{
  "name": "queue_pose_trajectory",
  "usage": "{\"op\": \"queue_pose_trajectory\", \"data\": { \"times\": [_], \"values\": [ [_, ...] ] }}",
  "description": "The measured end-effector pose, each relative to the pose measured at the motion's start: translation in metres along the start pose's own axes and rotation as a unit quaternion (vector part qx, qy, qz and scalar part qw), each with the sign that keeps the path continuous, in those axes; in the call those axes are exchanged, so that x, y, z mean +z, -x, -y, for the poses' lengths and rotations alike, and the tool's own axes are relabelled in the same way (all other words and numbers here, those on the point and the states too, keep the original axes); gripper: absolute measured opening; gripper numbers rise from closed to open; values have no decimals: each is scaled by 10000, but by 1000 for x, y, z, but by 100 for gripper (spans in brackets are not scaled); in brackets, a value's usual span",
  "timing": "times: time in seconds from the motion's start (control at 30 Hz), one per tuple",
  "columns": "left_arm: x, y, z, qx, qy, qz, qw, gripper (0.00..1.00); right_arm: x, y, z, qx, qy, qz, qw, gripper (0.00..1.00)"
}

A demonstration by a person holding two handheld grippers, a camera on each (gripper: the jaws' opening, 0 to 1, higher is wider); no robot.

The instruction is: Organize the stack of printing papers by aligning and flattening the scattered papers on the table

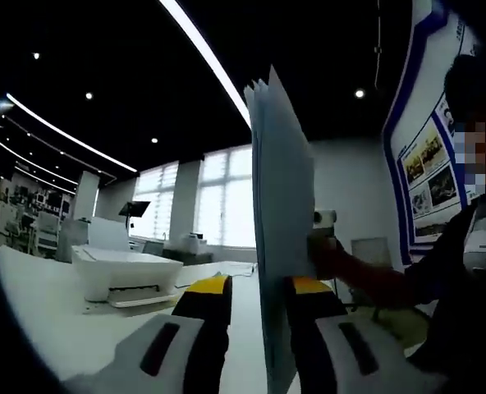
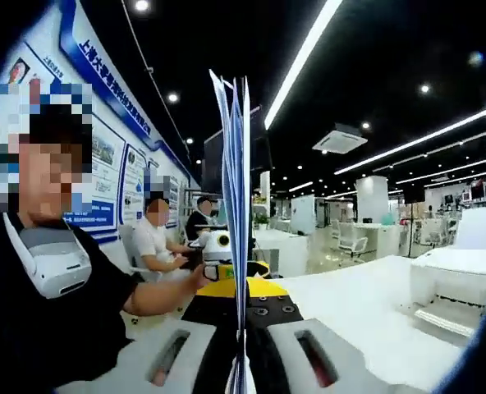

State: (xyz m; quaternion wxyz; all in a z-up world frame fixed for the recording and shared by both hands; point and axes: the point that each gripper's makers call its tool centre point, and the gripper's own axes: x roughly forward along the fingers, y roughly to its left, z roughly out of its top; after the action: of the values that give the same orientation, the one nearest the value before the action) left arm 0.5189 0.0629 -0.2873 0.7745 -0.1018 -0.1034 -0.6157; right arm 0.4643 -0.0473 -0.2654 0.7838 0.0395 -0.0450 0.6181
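Now the stack of papers (image 1: pixel 282 238) is standing on edge above the white worktop (image 1: pixel 54 324), pinched from two sides; the left tongs (image 1: pixel 259 304) are clenching its lower edge, while the right tongs (image 2: pixel 241 316) are gripping the sheets (image 2: pixel 236 213) edge-on; a white printer (image 1: pixel 124 275) is sitting nearby.

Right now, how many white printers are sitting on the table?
1. A white boxy desktop printer sits on the white table, seen left in the left gripper view and at the right edge of the right gripper view. The upright stack of papers may hide others.
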Motion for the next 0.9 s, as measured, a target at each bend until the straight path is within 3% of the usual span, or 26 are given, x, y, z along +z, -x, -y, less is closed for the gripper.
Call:
{"op": "queue_pose_trajectory", "data": {
  "times": [0.3, 0.37, 0.4, 0.43, 0.47, 0.5, 0.6, 0.9],
  "values": [
    [-18, -9, -19, -20, 295, -140, 9995, 49, -15, 6, 8, 79, 27, 416, 9991, 0],
    [-21, -10, -17, -118, 364, -179, 9991, 42, -19, 7, 14, 80, -37, 464, 9989, 0],
    [-25, -11, -9, -317, 410, -284, 9983, 18, -22, 6, 15, 66, -85, 462, 9989, 0],
    [-32, -9, 8, -801, 258, -507, 9952, 8, -27, 6, 18, 4, -84, 422, 9991, 0],
    [-30, -12, 6, -659, 506, -433, 9956, 7, -29, 7, 20, -4, -107, 443, 9990, 0],
    [-34, -11, 0, -577, 442, -606, 9955, 6, -32, 8, 21, -13, -135, 428, 9990, 0],
    [-36, -9, -7, -444, 412, -716, 9956, 6, -39, 7, 25, -56, -196, 388, 9990, 0],
    [-29, -8, -6, -365, 61, -880, 9954, 6, -36, 6, 26, -267, 110, 344, 9990, 0]
  ]
}}
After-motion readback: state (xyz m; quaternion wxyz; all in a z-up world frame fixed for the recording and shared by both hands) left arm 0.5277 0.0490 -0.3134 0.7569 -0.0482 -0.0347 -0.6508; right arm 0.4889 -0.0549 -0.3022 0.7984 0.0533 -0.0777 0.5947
